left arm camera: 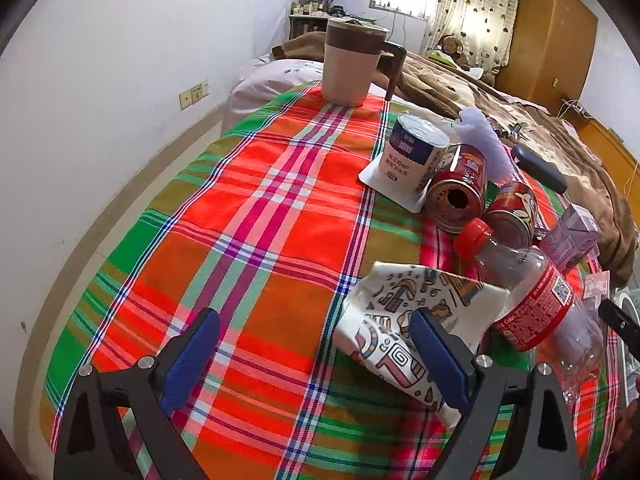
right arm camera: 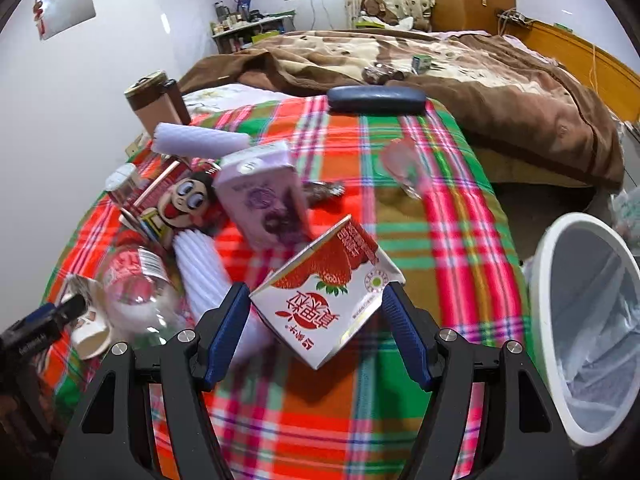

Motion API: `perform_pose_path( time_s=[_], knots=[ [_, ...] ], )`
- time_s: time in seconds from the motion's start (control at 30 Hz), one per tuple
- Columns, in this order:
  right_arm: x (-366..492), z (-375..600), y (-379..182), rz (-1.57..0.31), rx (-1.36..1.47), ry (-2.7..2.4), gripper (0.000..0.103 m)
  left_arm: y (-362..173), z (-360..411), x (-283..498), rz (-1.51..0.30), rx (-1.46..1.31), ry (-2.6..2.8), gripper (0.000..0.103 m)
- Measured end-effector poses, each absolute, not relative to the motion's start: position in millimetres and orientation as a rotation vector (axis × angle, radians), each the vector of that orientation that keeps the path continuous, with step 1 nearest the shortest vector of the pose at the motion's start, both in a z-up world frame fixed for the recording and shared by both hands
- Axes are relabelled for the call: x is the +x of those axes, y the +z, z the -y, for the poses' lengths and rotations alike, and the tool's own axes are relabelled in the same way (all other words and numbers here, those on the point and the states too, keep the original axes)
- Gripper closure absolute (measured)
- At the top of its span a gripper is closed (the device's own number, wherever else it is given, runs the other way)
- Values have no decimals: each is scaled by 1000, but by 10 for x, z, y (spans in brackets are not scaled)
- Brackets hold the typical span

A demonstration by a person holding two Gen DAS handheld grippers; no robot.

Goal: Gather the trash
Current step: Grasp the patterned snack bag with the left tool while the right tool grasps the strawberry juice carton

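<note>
My left gripper (left arm camera: 316, 344) is open above the plaid cloth (left arm camera: 248, 216), with nothing between its fingers. Its right finger (left arm camera: 436, 360) stands just in front of a crushed patterned paper cup (left arm camera: 404, 308). Right of that cup lies a clear plastic bottle (left arm camera: 532, 300) with a red cap. Behind it lie two red cans (left arm camera: 456, 196). My right gripper (right arm camera: 318, 320) is shut on a tilted strawberry drink carton (right arm camera: 328, 292), held above the cloth. A purple carton (right arm camera: 268, 200), a cartoon-face can (right arm camera: 176, 204) and white foam rolls (right arm camera: 200, 140) are heaped behind it.
A white bin with a clear liner (right arm camera: 560, 280) stands off the table's right edge. A lidded mug (left arm camera: 352, 64), a blue-and-white cup (left arm camera: 416, 152) and a dark glasses case (right arm camera: 376, 98) sit at the far side. A bed with a brown blanket (right arm camera: 480, 72) lies beyond.
</note>
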State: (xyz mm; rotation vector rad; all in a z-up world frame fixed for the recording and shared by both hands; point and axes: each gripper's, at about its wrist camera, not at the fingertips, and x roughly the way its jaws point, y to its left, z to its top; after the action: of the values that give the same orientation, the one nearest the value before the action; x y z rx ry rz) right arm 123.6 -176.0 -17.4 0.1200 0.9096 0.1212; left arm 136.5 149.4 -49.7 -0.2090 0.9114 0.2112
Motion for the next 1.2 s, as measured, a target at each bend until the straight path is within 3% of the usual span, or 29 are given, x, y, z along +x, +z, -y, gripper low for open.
perform_pose_path(
  time_s=[0.17, 0.27, 0.63, 0.8, 0.9, 1.2],
  knots=[
    [1193, 1872, -226, -935, 121, 85, 33, -499, -1527, 1366, -925, -221, 204, 7],
    [1219, 1976, -268, -938, 192, 83, 33, -511, -1551, 1386, -934, -322, 129, 19],
    [1298, 2028, -335, -909, 190, 55, 33, -550, -1369, 1450, -944, -431, 59, 21],
    [1295, 2036, -332, -901, 189, 59, 34, -572, -1287, 1475, -945, -411, 94, 39],
    [1295, 2059, -333, -883, 205, 71, 44, -580, -1302, 1465, -941, -446, 85, 54],
    [1255, 2087, -337, -861, 217, 93, 45, -531, -1302, 1432, -904, -462, 65, 63]
  ],
)
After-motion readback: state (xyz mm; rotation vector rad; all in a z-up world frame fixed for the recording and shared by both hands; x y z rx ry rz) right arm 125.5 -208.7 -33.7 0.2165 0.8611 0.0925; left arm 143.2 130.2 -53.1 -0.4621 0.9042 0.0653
